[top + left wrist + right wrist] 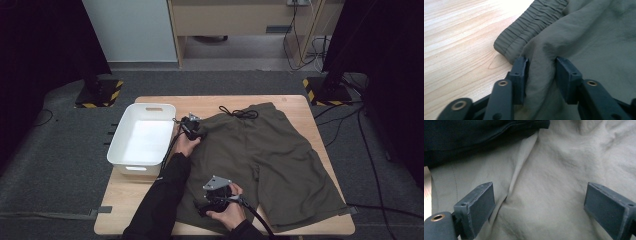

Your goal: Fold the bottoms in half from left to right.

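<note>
The left claw (541,66) is seen pinching a raised fold of the olive shorts (586,32) at the waistband corner; in the left gripper view the cloth is bunched between the two black pads (520,75), which are pressed against it from both sides, so the claw is closed on the fabric. The elastic waistband (529,27) is seen just beyond the pads, with bare wood of the worktop (456,37) beside it. In the high view this claw (191,126) is held at the left end of the waistband, just beside the white bin (142,137). The right claw (539,202) is held wide open above the cloth: in the right gripper view its pads are set well apart with creased fabric lying between them, and no pressure on the cloth is seen. A dark sleeve (474,135) is seen across the top of that view. In the high view the right claw (212,192) is placed over the near left leg of the shorts (260,155), close to the hem and the worktop's near edge. The shorts are spread flat across the right and middle of the worktop (125,200), waistband toward the far side, legs toward the person. A black drawstring (239,113) is seen lying at the waistband. The bin is set on the worktop's left side, partly over its left edge, touching or nearly touching the shorts.
</note>
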The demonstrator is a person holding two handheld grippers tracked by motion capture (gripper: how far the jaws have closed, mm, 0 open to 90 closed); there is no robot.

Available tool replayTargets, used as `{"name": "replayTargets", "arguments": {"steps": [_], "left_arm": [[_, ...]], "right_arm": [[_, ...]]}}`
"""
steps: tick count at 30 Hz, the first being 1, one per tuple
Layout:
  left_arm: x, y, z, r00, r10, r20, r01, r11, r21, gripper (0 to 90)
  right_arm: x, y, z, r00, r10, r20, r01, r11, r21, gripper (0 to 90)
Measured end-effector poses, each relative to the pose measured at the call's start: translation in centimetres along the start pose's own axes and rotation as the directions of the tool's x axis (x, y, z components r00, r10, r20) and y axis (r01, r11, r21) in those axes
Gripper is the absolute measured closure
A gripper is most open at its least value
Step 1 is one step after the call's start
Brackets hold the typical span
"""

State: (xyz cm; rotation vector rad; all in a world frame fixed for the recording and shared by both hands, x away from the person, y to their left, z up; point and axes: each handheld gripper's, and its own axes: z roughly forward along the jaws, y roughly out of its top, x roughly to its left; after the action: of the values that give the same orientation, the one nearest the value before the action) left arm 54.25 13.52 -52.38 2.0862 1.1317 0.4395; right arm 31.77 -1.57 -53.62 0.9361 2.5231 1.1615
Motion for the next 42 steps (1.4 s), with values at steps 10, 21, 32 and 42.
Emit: {"name": "replayTargets", "arguments": {"steps": [10,21,32,42], "left_arm": [[-0.5,0.1,-0.6,0.9993,0.014,-0.035,-0.013,0.9998,0.017,80.3],[-1.0,0.8,-2.0,0.9992,0.004,-0.040,-0.003,0.9990,0.045,82.6],[-1.5,2.5,-5.9,0.9979,-0.049,-0.043,0.046,0.9973,-0.056,84.2],[-1.1,4.5,-11.0,0.9928,-0.109,-0.049,0.104,0.9895,-0.101,83.9]], "right_arm": [[0.5,-0.1,-0.1,0.9978,-0.063,0.022,0.063,0.998,-0.016,45.5],[-0.7,-0.5,-1.3,0.9989,-0.047,-0.008,0.046,0.999,-0.025,89.5],[-2.4,1.0,-5.7,0.9957,-0.042,-0.082,0.026,0.982,-0.188,89.7],[-1.5,4.0,-8.9,0.9853,-0.093,-0.144,0.047,0.954,-0.296,89.6]]}}
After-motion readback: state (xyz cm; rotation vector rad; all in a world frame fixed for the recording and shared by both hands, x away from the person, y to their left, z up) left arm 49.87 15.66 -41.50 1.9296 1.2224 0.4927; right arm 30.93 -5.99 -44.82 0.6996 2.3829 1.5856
